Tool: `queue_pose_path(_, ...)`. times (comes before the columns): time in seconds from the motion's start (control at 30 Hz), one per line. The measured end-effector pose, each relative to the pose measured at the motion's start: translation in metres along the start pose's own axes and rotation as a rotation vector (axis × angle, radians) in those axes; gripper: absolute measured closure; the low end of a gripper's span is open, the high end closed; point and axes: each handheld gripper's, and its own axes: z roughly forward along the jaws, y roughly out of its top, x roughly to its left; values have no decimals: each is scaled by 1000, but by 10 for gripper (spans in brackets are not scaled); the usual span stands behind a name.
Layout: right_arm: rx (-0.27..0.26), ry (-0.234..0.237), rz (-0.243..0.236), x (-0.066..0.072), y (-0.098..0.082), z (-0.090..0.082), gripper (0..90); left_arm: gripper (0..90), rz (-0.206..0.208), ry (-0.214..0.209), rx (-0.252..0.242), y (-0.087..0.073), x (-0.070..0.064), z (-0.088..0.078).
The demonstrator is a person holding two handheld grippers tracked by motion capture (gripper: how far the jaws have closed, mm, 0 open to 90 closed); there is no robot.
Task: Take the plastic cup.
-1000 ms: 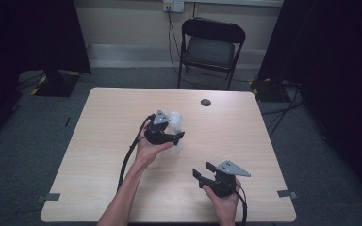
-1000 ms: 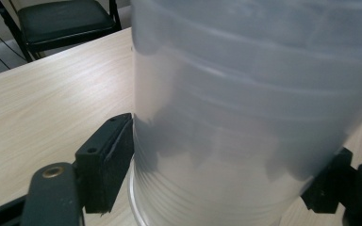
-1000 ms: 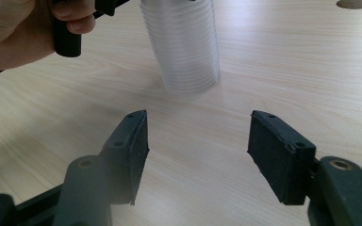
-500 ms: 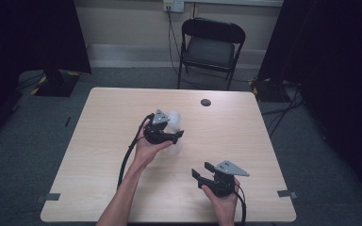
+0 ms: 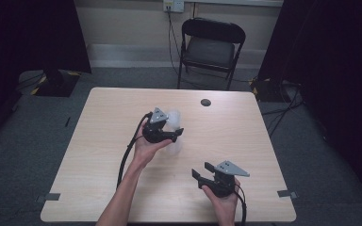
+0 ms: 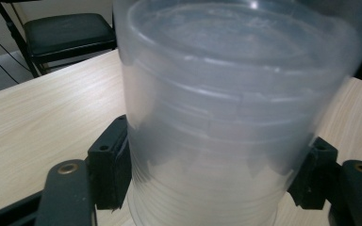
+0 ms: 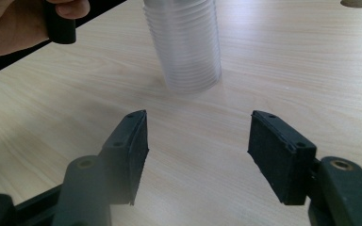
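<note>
Left gripper (image 6: 217,174) clamps upright cup stack (image 6: 226,117)

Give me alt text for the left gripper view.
A stack of clear plastic cups stands between the left tongs, whose black pads press its sides. Behind lie the pale wood table and a black folding chair.

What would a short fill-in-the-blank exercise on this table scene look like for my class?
1. The left gripper has just been closing its jaws on a stack of clear plastic ____.
2. The right gripper has nothing between its jaws, which stand ____.
3. Beyond the table stands a black folding ____.
4. The stack stands on the ____.

Missing words: cups; open; chair; table
</note>
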Motion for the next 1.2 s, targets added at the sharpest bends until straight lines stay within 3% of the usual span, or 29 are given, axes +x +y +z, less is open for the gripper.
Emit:
queue_pose_path(0.23,-1,-2,2,-1,0,-1,381,300,15,10,-29,4,0,-5)
queue_pose_path(0.33,-3,-3,1,-1,0,-1,381,303,-8,14,-43,5,2,-7)
queue_pose_path(0.73,-4,3,5,0,0,-2,378,306,-2,22,-73,14,0,-11)
queue_pose_path(1.2,0,4,-12,3,3,1,376,310,-34,12,-124,27,0,-18)
